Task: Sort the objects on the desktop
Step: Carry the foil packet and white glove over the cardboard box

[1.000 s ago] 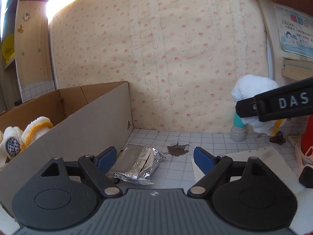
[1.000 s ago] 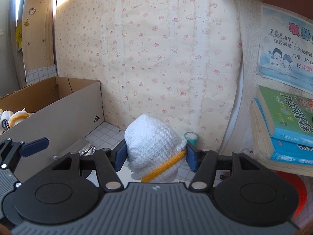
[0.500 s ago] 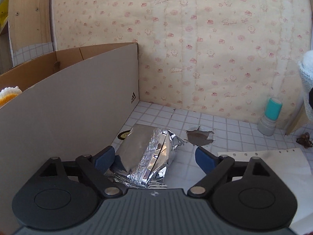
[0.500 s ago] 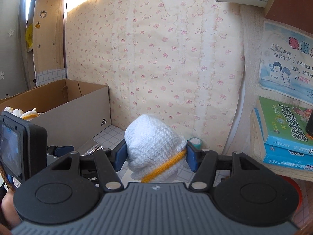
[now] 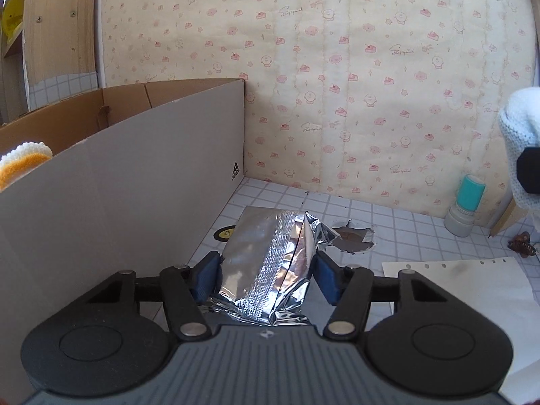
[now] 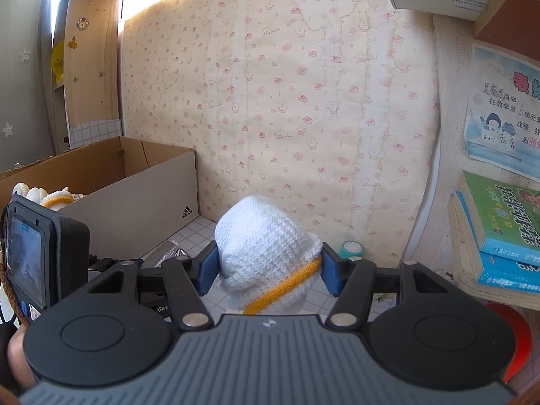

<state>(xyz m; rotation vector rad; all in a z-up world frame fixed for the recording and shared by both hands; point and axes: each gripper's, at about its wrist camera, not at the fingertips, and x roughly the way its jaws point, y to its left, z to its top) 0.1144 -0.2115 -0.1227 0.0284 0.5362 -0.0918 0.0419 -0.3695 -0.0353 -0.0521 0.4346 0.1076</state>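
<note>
My left gripper (image 5: 266,278) is down on the tiled desk, its blue pads closed against both sides of a crumpled silver foil packet (image 5: 270,260). The packet lies beside the grey wall of a cardboard shoe box (image 5: 135,202). My right gripper (image 6: 268,270) is shut on a white knitted toy with an orange band (image 6: 266,256) and holds it in the air to the right; the toy also shows in the left wrist view (image 5: 521,141). More knitted toys (image 6: 55,197) lie inside the box (image 6: 141,202).
A teal-capped stamp (image 5: 465,206) stands by the back wall. A torn patch (image 5: 352,238) marks the desk surface, a punched paper sheet (image 5: 465,290) lies at the right, and a small brown object (image 5: 521,248) sits beyond it. Books (image 6: 499,236) are stacked on the right shelf.
My left gripper moved forward and down over the foil packet and its jaws closed onto it. My right gripper rose a little with the knitted toy.
</note>
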